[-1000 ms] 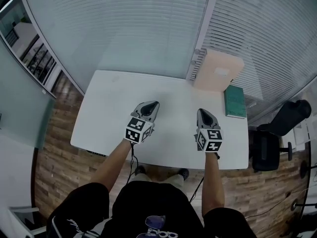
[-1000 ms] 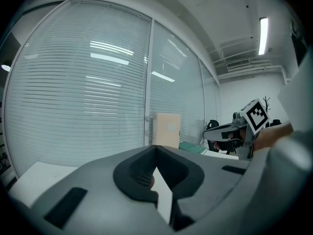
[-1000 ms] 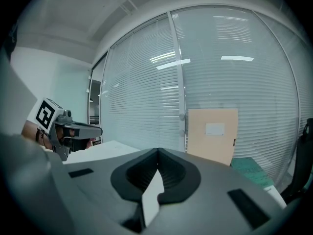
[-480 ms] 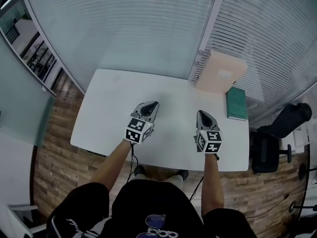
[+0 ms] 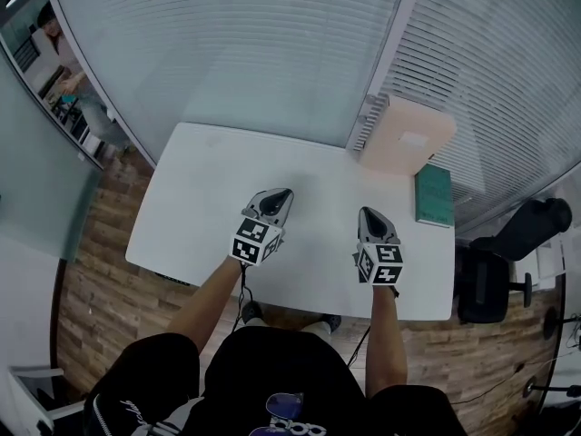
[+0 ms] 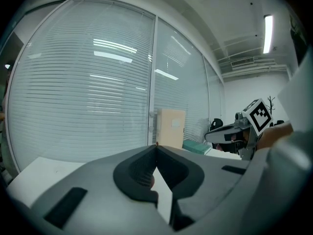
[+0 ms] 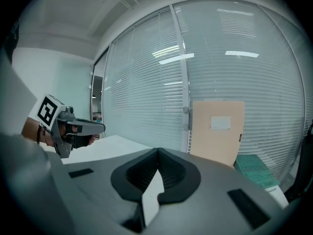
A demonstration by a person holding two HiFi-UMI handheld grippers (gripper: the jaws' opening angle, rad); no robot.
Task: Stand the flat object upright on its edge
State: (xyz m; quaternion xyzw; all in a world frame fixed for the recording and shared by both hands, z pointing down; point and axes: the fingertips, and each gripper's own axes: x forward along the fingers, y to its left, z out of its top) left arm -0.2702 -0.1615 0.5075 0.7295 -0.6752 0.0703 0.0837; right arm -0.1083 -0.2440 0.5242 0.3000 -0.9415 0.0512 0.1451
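A green book (image 5: pixel 434 195) lies flat at the white table's (image 5: pixel 195 198) far right corner; it also shows in the left gripper view (image 6: pixel 196 146) and the right gripper view (image 7: pixel 255 170). Both grippers hover over the table's near half, well short of the book. My left gripper (image 5: pixel 280 193) is shut with nothing in it, its jaws meeting at one line (image 6: pixel 156 146). My right gripper (image 5: pixel 368 213) is shut and empty as well (image 7: pixel 157 151), with the book ahead of it and to the right. Each gripper view shows the other gripper beside it.
A beige board (image 5: pixel 405 134) stands upright against the blinds behind the book. A black office chair (image 5: pixel 508 252) is beyond the table's right edge. Glass walls with blinds close off the far side. A person sits behind the glass at far left (image 5: pixel 64 57).
Both grippers stay shut and hold their places over the table. The head view has shifted slightly, and a person behind the left glass has come into view.
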